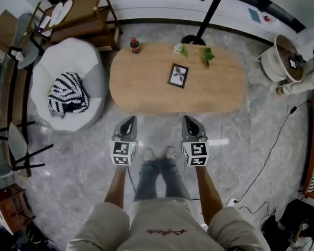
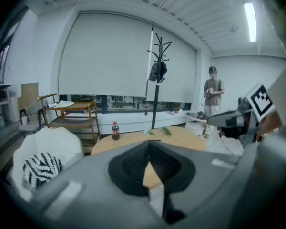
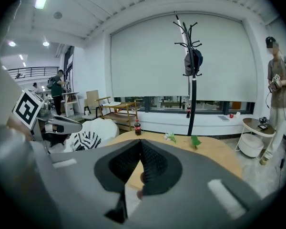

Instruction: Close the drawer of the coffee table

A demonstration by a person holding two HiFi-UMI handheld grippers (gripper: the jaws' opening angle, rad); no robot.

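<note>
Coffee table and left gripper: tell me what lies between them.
Nothing but a narrow strip of bare grey floor shows between the left gripper and the coffee table near edge, as the head view shows.

- On the coffee table (image 1: 146, 95), a bottle (image 1: 135, 45) stands at the far left corner and a picture frame (image 1: 178, 76) lies near the middle.
- Left of the table is a soft chair (image 1: 89, 61), with a cushion (image 1: 67, 94) on it.
- Behind the table stands a coat stand (image 1: 209, 9).

Matt wooden coffee table (image 1: 146, 95), glossy marble floor (image 1: 251, 140)
</note>
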